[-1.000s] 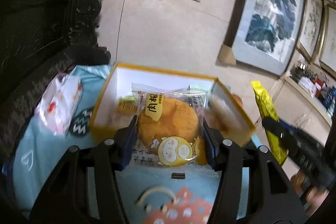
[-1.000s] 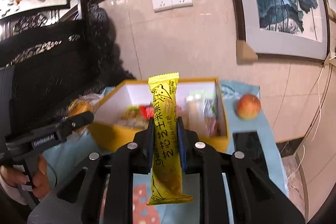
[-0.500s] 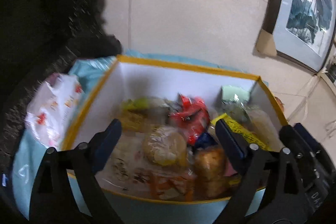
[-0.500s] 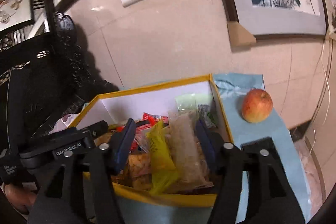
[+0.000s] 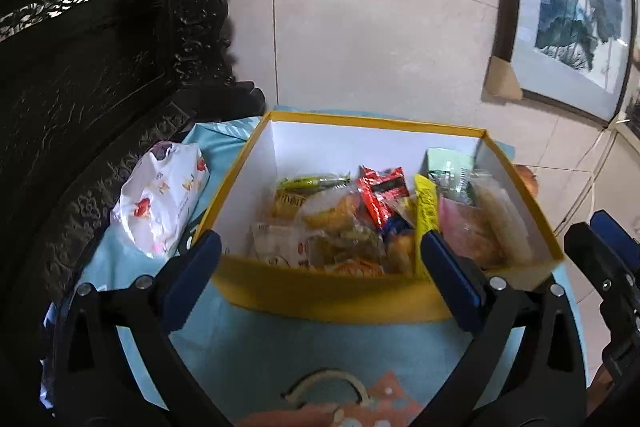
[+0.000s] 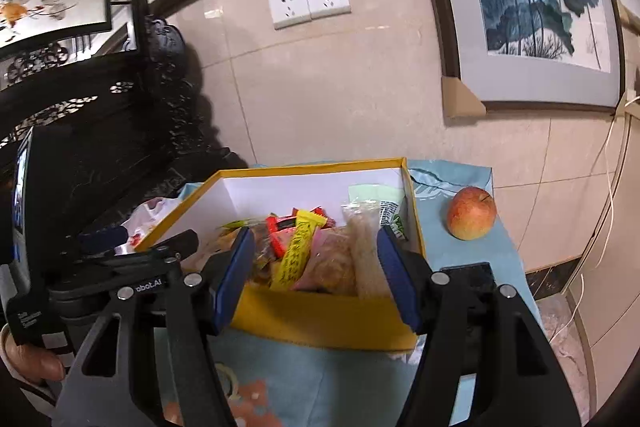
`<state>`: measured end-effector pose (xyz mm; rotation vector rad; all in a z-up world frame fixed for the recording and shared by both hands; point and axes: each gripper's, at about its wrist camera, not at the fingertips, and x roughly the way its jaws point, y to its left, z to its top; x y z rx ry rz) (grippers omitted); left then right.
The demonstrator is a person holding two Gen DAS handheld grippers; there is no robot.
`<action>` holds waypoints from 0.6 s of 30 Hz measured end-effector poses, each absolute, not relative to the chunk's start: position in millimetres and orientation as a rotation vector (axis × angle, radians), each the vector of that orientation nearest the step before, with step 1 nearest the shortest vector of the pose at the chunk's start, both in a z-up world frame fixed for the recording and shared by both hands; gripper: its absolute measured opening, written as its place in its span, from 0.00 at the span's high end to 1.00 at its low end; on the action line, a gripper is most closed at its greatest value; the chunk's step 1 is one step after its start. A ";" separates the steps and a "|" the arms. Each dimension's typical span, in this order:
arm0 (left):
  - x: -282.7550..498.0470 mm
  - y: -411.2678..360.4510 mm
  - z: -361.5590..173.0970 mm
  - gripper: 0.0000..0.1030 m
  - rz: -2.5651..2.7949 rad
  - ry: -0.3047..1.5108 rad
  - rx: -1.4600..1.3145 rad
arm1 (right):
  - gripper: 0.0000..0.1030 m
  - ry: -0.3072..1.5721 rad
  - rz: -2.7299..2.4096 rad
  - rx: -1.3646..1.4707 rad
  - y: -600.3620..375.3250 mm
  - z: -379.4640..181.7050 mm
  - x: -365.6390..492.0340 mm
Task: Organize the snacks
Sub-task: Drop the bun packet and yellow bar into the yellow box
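Observation:
A yellow box [image 5: 332, 297] with white inner walls stands on a light blue cloth and holds several wrapped snacks. Among them are a yellow bar [image 5: 425, 215], a red packet [image 5: 380, 193] and a round cake in clear wrap [image 5: 332, 207]. The box [image 6: 320, 319] and the yellow bar [image 6: 298, 247] also show in the right wrist view. My left gripper [image 5: 320, 281] is open and empty just in front of the box's near wall. My right gripper [image 6: 316, 277] is open and empty over the near wall.
A white snack bag [image 5: 160, 199] lies left of the box. An apple [image 6: 471, 213] sits on the cloth to the right, with a black flat object [image 6: 472, 275] in front of it. Dark carved furniture [image 5: 80, 75] stands on the left. A tiled wall is behind.
Both grippers let go of their snacks: the round cake and the yellow bar now lie in the box. Both have opened and drawn back from over the box.

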<state>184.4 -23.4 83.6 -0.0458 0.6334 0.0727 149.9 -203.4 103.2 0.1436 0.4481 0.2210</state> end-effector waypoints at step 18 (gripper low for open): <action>108.5 -17.7 108.4 0.02 0.037 0.563 -0.046 | 0.29 0.418 0.250 0.117 -188.0 115.9 81.4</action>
